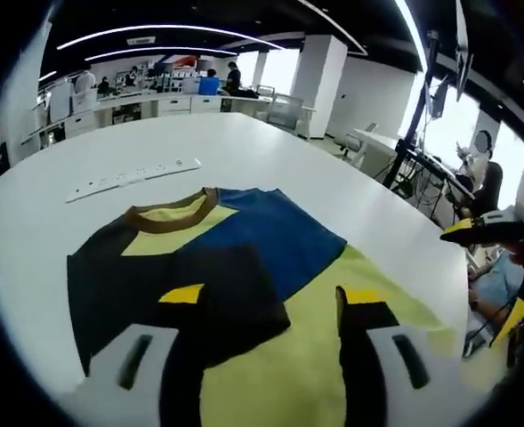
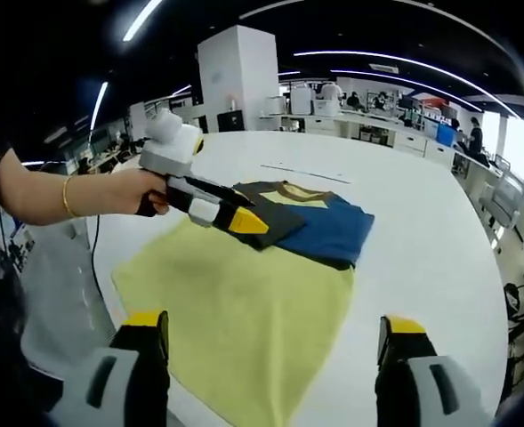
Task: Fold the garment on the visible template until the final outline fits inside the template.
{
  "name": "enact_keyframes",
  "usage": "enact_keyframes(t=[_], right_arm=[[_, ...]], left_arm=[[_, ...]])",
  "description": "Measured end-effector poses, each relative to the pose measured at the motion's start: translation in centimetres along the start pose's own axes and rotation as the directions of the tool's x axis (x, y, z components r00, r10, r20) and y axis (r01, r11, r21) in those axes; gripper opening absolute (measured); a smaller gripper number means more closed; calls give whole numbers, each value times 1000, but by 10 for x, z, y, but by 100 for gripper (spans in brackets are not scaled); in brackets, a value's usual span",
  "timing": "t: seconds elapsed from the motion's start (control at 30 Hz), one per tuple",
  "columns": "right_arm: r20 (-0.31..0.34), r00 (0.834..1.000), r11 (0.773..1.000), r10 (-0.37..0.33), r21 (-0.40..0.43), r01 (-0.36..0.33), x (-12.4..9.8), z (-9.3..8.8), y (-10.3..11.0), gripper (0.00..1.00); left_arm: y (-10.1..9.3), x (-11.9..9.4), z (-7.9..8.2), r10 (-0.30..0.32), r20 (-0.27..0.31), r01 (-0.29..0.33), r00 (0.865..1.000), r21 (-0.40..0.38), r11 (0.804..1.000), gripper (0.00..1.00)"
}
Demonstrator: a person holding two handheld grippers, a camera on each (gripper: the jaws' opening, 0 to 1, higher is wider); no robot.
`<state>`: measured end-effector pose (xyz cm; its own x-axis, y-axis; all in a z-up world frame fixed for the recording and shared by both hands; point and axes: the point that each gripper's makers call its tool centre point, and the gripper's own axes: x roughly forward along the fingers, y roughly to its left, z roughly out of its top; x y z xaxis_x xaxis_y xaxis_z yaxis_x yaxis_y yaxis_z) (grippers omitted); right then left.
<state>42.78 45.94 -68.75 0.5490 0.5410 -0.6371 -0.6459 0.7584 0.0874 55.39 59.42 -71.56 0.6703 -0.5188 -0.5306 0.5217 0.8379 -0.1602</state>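
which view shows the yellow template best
The right gripper view: the yellow template lies spread out, its near corners and both side edges visible, with the folded garment at its far end. In the left gripper view the garment covers much of it.

My table [image 2: 439, 222] is wide, white and rounded. On it lies a yellow template cloth [image 2: 244, 320], the folded garment [image 2: 310, 218] on its far end. Beyond that, a white power strip [image 1: 133, 176].
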Motion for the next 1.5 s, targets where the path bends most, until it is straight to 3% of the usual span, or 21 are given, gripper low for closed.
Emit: enact_keyframes(t=[0.27,0.63,0.97,1.13,1.33,1.5], right_arm=[[44,999,1000,15,26,-17,7,14,7,97],[20,996,996,89,-33,-88,25,25,28,92],[1,994,988,109,-113,-109,44,46,27,85],[14,993,988,120,-101,-118,56,60,24,80],[5,990,983,140,-122,-138,71,72,25,78],[-10,987,977,158,-146,-158,87,80,28,72]], left_arm=[[29,-20,5,62,36,-62,997,-4,998,87],[67,-54,9,135,76,-135,988,-2,991,99],[90,-76,3,185,70,-183,980,-31,983,99],[107,-89,-1,213,77,-210,974,-45,977,98],[122,-100,-9,226,55,-225,973,-26,974,93],[133,-107,-12,238,55,-236,970,-39,971,82]])
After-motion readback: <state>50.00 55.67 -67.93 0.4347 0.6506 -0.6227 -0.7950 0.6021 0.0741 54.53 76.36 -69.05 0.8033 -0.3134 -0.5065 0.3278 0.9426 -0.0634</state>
